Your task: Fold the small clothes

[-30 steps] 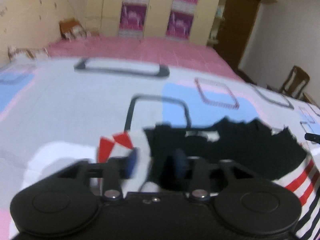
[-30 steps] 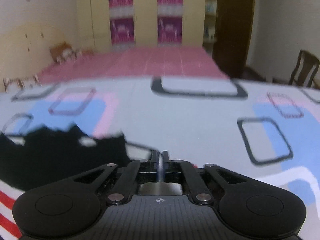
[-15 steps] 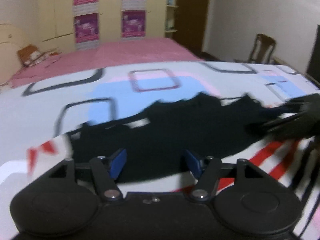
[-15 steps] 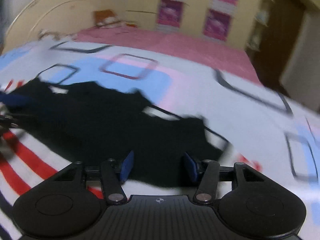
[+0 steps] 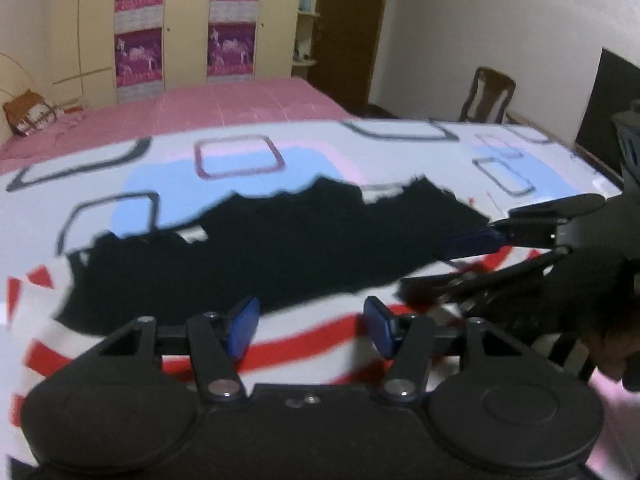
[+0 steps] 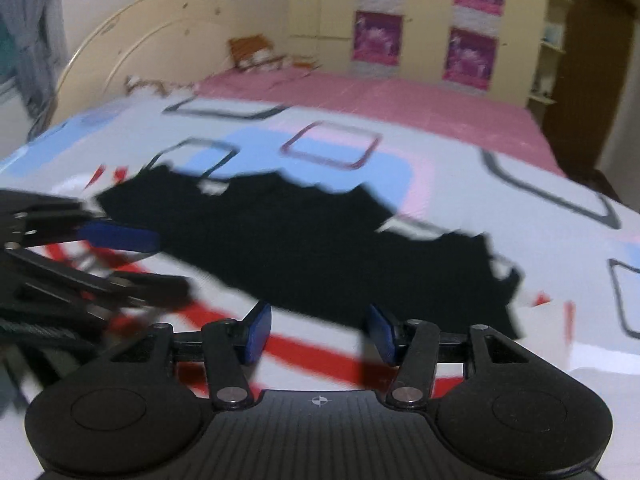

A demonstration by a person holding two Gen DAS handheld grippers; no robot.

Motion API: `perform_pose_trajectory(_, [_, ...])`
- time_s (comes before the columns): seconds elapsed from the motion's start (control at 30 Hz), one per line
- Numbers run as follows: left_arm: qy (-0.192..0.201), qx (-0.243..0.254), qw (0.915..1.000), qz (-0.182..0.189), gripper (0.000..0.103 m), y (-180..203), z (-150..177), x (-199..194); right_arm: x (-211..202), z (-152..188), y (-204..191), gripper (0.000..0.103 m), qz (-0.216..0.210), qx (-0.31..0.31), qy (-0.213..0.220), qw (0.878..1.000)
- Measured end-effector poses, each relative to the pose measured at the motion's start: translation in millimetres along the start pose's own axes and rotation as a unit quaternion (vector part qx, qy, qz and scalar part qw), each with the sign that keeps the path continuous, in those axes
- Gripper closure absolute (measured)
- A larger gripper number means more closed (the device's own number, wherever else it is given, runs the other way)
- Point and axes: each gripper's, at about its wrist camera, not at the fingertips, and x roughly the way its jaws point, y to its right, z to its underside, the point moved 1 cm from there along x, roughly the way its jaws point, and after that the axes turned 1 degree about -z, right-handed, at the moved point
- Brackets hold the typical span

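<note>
1. Bed (image 5: 80, 184): a large surface under a white cover printed with blue and pink patches and dark outlined squares. A plain pink sheet (image 5: 240, 104) lies over the far part. A curved headboard (image 6: 132, 36) stands at the far left in the right wrist view.

2. Wardrobe (image 5: 188, 24): cream doors along the far wall carrying purple posters. A dark door (image 5: 348, 32) is to its right, and a wooden chair (image 5: 488, 96) stands by the white wall.

3. Garment (image 5: 280, 256): the small black piece lies spread flat across the middle of the bed, with a ragged far edge. Its near part rests on white cloth with red stripes (image 5: 320, 340). Whether the striped cloth is part of the same garment cannot be told.

4. Brown bag (image 5: 28, 116): sits on the pink sheet at the far left.

5. Left gripper (image 5: 312, 328): jaws stand apart, having just closed a little. Nothing lies between the blue pads (image 5: 242, 326). It hangs above the near edge of the garment, over the striped cloth.

6. Right gripper (image 6: 318, 332): jaws stand apart, with nothing between them. It hangs over the near edge of the garment, toward the right end. In the left wrist view it comes in from the right, its fingers (image 5: 472, 240) at the garment's right end; contact cannot be confirmed.
</note>
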Motion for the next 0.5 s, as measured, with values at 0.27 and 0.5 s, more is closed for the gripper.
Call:
perform_pose_trajectory(0.27, [0.002, -0.020, 0.9986, -0.048, 0.043, -30, 24, -27, -19, 21, 41, 0.049, 0.048, 0.048, -0.012, 0.998])
perform_pose_trajectory(0.5, [-0.007, -0.043, 0.9931, -0.109, 0.038, -64, 43, -54, -46, 37, 61, 0.049, 0.096, 0.073, -0.017, 0.993])
